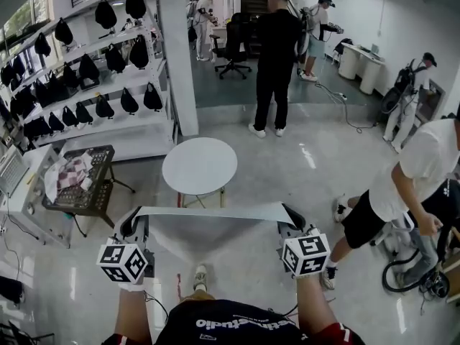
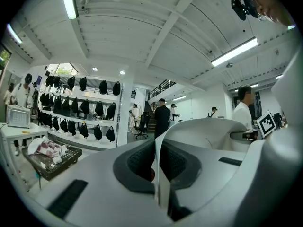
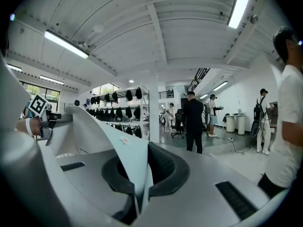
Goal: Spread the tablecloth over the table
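Note:
A white tablecloth (image 1: 208, 213) hangs stretched as a taut band between my two grippers, in the air just short of the round white table (image 1: 199, 165). In the head view my left gripper (image 1: 133, 226) pinches the cloth's left end and my right gripper (image 1: 292, 218) pinches its right end. Seen from the left gripper view, the cloth's edge (image 2: 163, 174) stands clamped between the dark pads (image 2: 139, 162) of the shut left gripper (image 2: 159, 169). The right gripper view shows the cloth (image 3: 125, 157) folded into the shut right gripper (image 3: 142, 174). Both grippers point about level.
A black wire basket (image 1: 97, 196) holding checked cloths stands at the left, beside a white bench. Shelves of black bags (image 1: 108, 63) and a white pillar (image 1: 177, 56) lie beyond. One person (image 1: 413, 182) stands close on the right, another in black (image 1: 277, 56) farther back.

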### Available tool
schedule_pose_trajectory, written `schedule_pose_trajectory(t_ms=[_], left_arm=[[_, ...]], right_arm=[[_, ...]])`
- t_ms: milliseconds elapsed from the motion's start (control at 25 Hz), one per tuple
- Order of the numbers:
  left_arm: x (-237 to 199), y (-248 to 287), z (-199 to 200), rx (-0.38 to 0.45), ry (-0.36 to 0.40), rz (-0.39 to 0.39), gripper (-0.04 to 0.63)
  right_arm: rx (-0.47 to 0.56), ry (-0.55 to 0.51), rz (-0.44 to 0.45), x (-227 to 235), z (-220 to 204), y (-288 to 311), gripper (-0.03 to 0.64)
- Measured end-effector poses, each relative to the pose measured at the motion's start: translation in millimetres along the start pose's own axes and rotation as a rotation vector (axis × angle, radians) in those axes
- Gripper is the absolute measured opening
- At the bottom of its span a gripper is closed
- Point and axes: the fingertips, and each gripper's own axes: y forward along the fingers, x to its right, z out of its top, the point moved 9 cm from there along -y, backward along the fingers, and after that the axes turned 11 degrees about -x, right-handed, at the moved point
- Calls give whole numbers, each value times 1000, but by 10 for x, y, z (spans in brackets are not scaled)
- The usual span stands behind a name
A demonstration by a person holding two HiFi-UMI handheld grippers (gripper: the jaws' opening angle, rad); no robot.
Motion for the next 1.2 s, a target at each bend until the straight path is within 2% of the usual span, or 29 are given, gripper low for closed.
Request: schedule_pose_trajectory(t_ms=[320,840,960,1200], left_arm=[[-108,111,16,20,15,0,23],[-373,502,137,6,33,-5,21],[-421,600,167,1,34,-11,21],[-585,856,216,-15,14,-104,20]], right_arm=[[12,-35,48,12,51,91,26],[-53,-62,112,56,106,581,26],[-62,-32,124,77,123,677,26],[-48,55,154,177,210,952,28]])
